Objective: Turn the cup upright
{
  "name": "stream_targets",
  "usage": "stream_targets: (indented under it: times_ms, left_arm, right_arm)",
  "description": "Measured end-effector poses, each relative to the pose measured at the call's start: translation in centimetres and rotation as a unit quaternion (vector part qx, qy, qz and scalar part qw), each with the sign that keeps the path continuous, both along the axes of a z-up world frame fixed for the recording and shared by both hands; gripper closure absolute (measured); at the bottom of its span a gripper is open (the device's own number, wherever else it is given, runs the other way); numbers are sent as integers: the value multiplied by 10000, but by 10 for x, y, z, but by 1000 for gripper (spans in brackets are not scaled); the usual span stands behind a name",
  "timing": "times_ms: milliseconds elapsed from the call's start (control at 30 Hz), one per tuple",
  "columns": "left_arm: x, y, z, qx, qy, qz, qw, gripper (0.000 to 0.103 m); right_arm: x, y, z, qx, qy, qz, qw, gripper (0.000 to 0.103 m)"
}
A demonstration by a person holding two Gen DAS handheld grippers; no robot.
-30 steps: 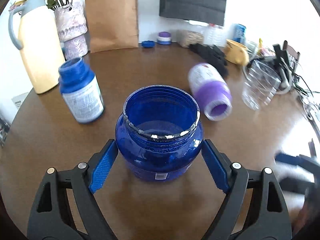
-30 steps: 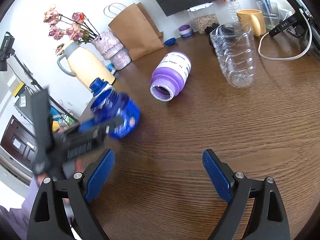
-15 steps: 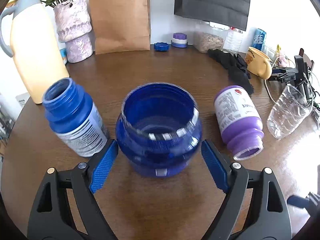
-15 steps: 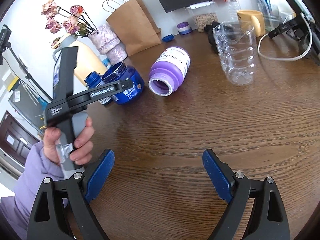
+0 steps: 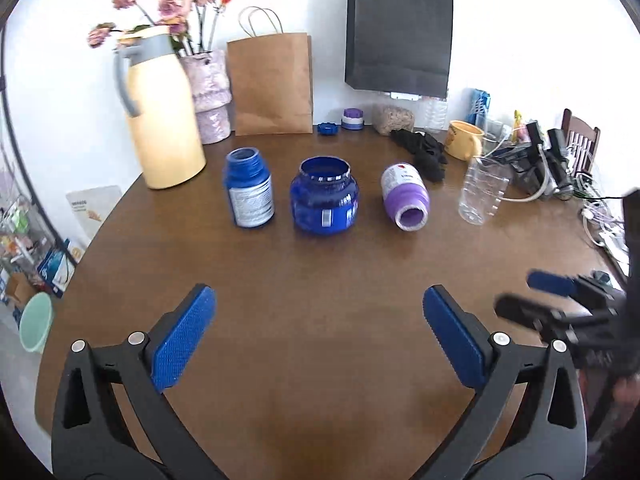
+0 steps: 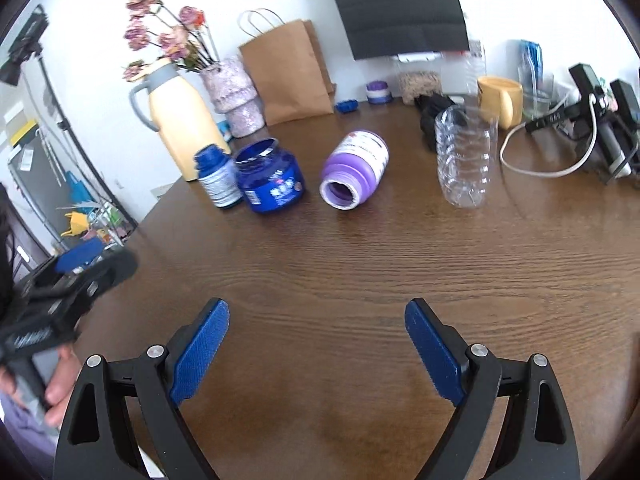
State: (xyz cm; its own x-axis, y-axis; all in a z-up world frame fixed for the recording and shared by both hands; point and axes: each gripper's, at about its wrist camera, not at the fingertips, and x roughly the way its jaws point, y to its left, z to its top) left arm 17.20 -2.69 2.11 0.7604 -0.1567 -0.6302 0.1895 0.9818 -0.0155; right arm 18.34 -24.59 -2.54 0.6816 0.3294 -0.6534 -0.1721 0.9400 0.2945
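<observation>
**Standing Between Flips: One Jar Up, One Bottle Still Down**

Hovering low over the front of the worktop point(image 5: 320, 320), the left hand-held gripper point(image 5: 320, 340) has its jaws spread wide with nothing between them, and the right hand-held gripper point(image 6: 316, 344) is likewise wide apart and empty. Both sit well back from the row of containers. In that row the wide blue jar point(image 5: 324, 196) stands upright, mouth up, just beside the upright blue bottle point(image 5: 250, 188). The purple bottle point(image 5: 405, 196) lies on its side, its open mouth facing the cameras, with the clear plastic cup point(image 5: 482, 190) standing further right.

Judging by this layout, the blue jar's flip looks finished and the purple bottle is the piece left to right. The next move likely calls for the right hand-held gripper, which faces the purple bottle point(image 6: 355, 170) fairly squarely, to reach forward, close across its body, tip the mouth upward and set it on its base.
</observation>
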Motion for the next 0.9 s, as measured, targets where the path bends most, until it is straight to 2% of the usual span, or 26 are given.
stream_targets:
  times_ms: [167,500,700,800,900]
  left_arm:
    - [-43,15,6,-20,-40,343,9994,0]
    - [-92,19,-3,67,-213,556,9982,0]
    - [-118,11,-15,406,-311,454,9977,0]
    - [-127,15,-16,313,-164,342,9988,0]
    - [-134,24,-16,219,-14,449,9987,0]
  right_arm:
    - [-34,14,14,-162,-255,47,9995,10]
    - [-94,26,19,-502,-424,16,9978,10]
    - [-120,27,14,-647,-348,-32,9973,10]
    - [-133,27,15,-618,-402,-118,9972,10]
    - [-147,30,16,-533,-431,-189,9975,10]
